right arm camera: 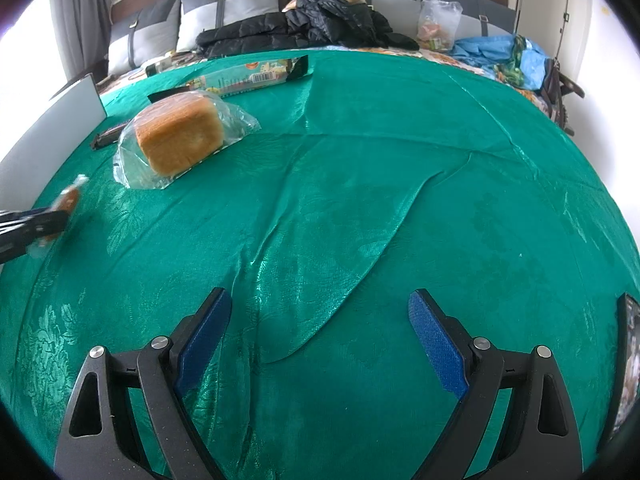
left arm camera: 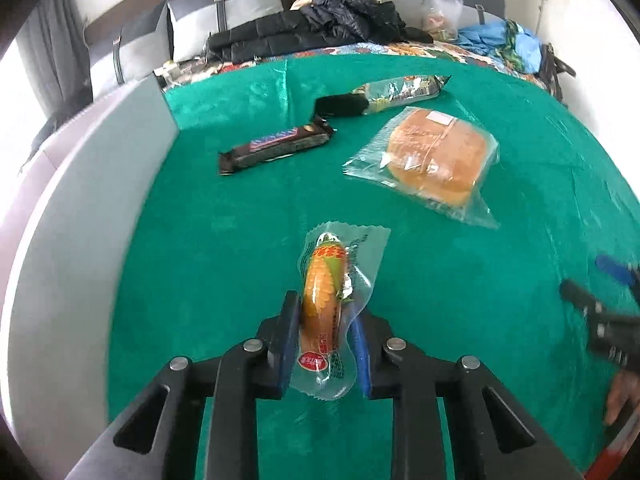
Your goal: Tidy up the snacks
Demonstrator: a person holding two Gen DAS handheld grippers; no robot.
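Green cloth (right arm camera: 400, 160) covers the bed; the left gripper (left arm camera: 326, 344) fingers clamp a wrapped corn sausage (left arm camera: 326, 300). Right gripper (right arm camera: 320, 336) fingers gape empty. Next, probably, carrying the sausage toward the bread (left arm camera: 436, 156) near the far edge.

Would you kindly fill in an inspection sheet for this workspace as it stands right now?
Surface: green cloth, wrinkled, spread over a bed.
Job's things: sausage snack in clear wrap; bagged bread; chocolate bar; long snack packet.
Clutter: black jacket, plastic bag, blue fabric beyond the cloth.
Grippers: left gripper shut on the sausage snack; right gripper open, nothing between its fingers.
Cables: nothing seen.
Surroundings: grey pillows, white panel along the left edge.
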